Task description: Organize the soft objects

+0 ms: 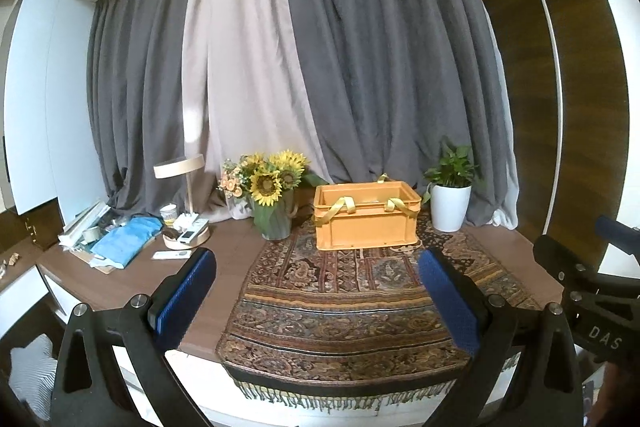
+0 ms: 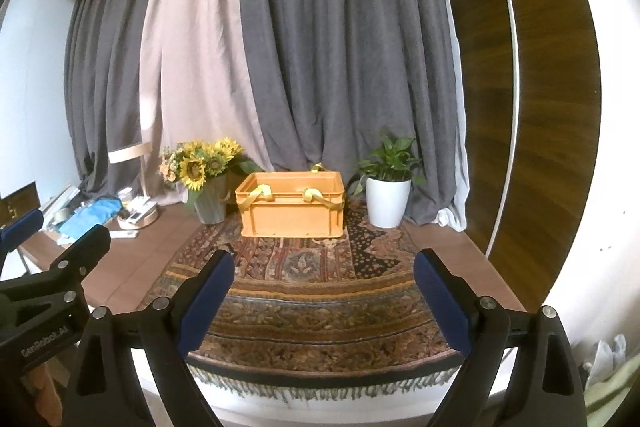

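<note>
Both pairs of jaws stand wide apart with nothing between their blue pads. The left gripper hangs over the near end of the patterned runner, and the right gripper is level with it just alongside; each camera catches the other tool's black frame at its edge. Neither one touches anything.

Past the jaws, the runner lies along the brown desk, its fringe hanging over the near edge. At the far end of the cloth sits an orange crate, upright, open at the top. Yellow straps are draped over its front rim, and another loop shows at the back rim. Those strips look like the soft things in question, and they are already in or on the crate. What lies deeper inside I cannot see from here.

To the left of the crate stands a vase of sunflowers, to its right a green plant in a white pot. Further left there is a small lamp, a blue cloth among some clutter, and a remote on the desk. Grey and pale curtains close off the back.

As I judge it, the sorting is close to finished: no loose soft piece lies on the runner. What may remain is tucking the hanging straps fully inside.
</note>
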